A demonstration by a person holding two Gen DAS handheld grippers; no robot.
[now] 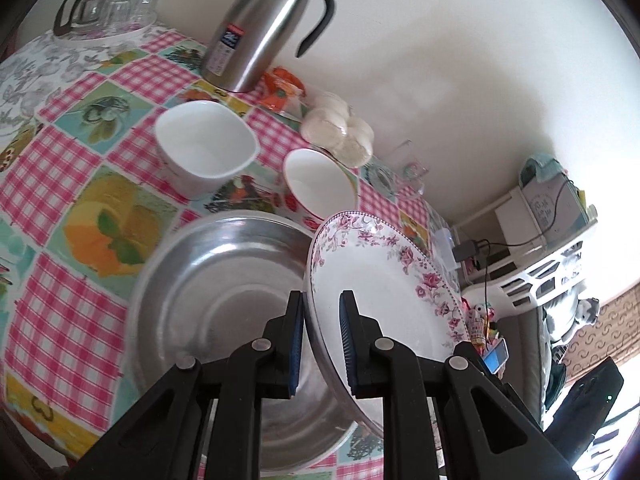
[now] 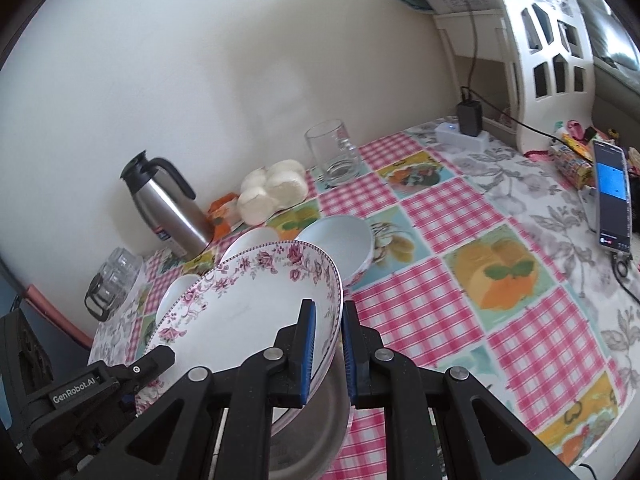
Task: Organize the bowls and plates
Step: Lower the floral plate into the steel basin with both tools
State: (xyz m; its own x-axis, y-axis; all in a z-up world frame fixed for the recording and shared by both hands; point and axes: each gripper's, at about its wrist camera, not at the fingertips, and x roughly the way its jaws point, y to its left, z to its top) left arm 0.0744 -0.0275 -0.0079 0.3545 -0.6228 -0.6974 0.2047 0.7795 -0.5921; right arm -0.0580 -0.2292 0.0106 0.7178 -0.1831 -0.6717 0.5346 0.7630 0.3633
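A white plate with a pink floral rim (image 1: 380,280) (image 2: 248,312) hangs tilted over a large metal basin (image 1: 224,288) (image 2: 320,420) on the checked tablecloth. My left gripper (image 1: 322,344) is shut on one side of the plate's rim, and its body (image 2: 120,376) shows in the right wrist view. On the opposite side of the rim my right gripper (image 2: 328,348) is shut too. Beyond the basin stand a squarish white bowl (image 1: 204,148) and a round white bowl (image 1: 316,184). The right wrist view shows three white bowls (image 2: 340,240) (image 2: 248,240) (image 2: 176,296) partly hidden behind the plate.
A steel thermos jug (image 1: 264,28) (image 2: 168,208), a bag of white buns (image 1: 340,128) and an orange packet (image 1: 280,88) line the wall. A tray with a glass teapot and glasses (image 1: 104,4) sits far left. A glass mug (image 2: 332,152), power strip (image 2: 460,136) and phone (image 2: 612,192) lie right.
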